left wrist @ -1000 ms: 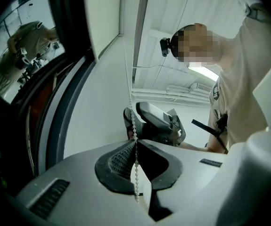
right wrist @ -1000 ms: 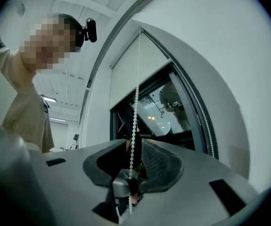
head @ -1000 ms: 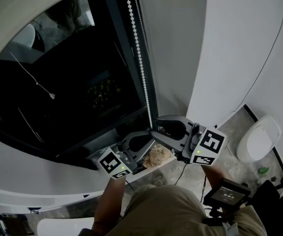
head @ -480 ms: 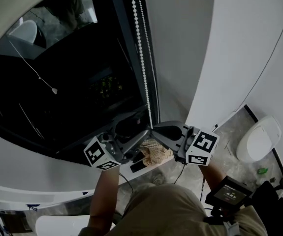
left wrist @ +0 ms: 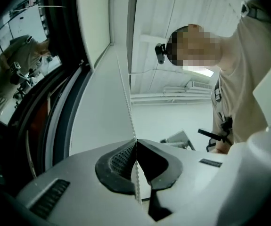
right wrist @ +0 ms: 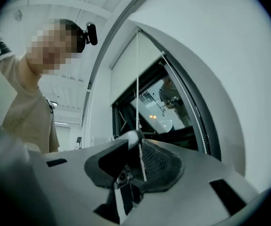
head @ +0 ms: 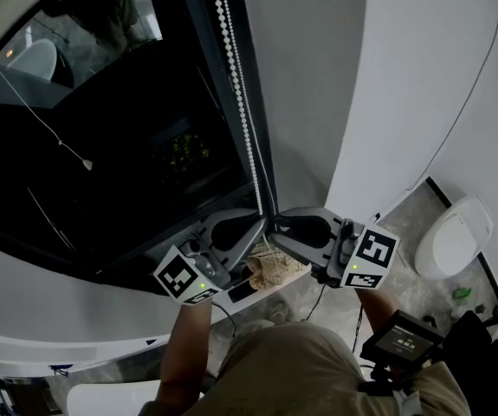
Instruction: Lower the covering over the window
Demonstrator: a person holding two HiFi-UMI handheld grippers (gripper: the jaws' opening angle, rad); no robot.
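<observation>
Up goes our left hand-held gripper [left wrist: 135, 149] for a fresh, higher bite on the bead chain [head: 236, 85], and its jaws have just snapped closed, pinching the beads tight. Our right hand-held gripper [right wrist: 138, 147], tip to tip with the left, has just been opening. The chain runs between its jaws, but the pads are off it, so we're mid hand-over-hand. The blind [right wrist: 128, 65] sits high above both grippers and covers only the top of the window [head: 127, 154]. The rest of the window is dark and uncovered. By our reckoning most of the lowering is left, with plenty more pulls on that chain.
</observation>
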